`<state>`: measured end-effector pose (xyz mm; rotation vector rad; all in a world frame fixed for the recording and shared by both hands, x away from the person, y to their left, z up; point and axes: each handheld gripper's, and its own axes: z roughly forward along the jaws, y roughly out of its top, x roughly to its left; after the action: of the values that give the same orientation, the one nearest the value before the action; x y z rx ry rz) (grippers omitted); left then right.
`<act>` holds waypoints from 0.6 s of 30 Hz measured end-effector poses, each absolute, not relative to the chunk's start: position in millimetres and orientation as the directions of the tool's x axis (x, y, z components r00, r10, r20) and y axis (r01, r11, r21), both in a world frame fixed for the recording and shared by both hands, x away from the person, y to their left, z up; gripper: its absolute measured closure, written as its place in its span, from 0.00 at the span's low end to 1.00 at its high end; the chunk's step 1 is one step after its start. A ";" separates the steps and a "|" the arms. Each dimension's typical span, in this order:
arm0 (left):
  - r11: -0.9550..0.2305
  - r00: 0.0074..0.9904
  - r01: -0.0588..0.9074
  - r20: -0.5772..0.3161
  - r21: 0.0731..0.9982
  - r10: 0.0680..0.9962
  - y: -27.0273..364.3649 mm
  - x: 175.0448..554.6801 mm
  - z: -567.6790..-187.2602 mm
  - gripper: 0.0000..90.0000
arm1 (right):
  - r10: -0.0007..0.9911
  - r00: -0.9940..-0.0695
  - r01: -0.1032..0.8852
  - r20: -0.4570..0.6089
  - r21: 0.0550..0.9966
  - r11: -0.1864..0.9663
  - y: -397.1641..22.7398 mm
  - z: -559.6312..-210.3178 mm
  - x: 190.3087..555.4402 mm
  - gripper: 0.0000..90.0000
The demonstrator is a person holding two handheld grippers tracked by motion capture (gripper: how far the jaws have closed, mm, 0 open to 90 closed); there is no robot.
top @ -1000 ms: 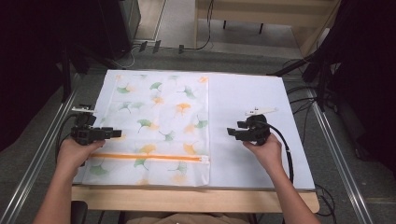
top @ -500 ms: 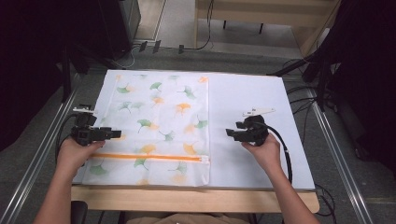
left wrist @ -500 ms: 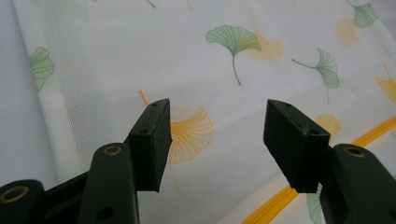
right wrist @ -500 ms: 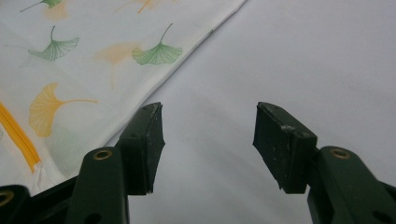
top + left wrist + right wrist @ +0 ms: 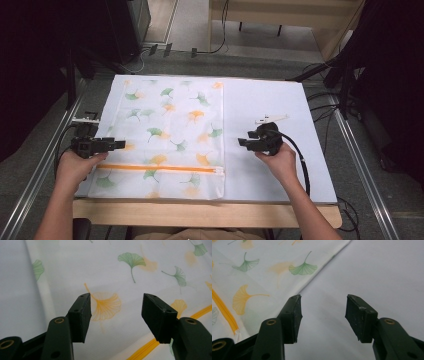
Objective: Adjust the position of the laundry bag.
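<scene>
A mesh bag (image 5: 170, 135) lies flat on the left half of the table (image 5: 280, 105), its zipper (image 5: 160, 168) running along the near edge. My left gripper (image 5: 117, 145) sits at the bag's left edge; my right gripper (image 5: 243, 142) sits just right of the bag.

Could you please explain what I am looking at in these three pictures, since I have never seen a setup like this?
A person sits at a table and holds a hand tool in each hand, each with two black jaws. The high view looks down from above: the left gripper is at the left edge of a flat mesh bag printed with ginkgo leaves, and the right gripper is over the white table cover just past the bag's right edge. The other two pictures come from cameras riding on the tools. The left gripper view looks across the bag towards its orange zipper; the right gripper view shows the bag's edge and the cover. Both grippers stand open and hold nothing.
</scene>
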<state>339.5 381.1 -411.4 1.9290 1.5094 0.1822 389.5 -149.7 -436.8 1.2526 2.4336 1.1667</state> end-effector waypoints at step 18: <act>-0.029 0.189 0.826 -0.228 0.562 0.955 413.8 323.9 -428.7 0.48 | 0.701 -0.689 0.603 0.183 0.681 0.416 -94.9 -448.8 412.4 0.52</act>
<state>323.9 413.8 -428.7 1.8811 1.6649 0.2824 412.4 -94.9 -448.8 1.1729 2.5310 1.1333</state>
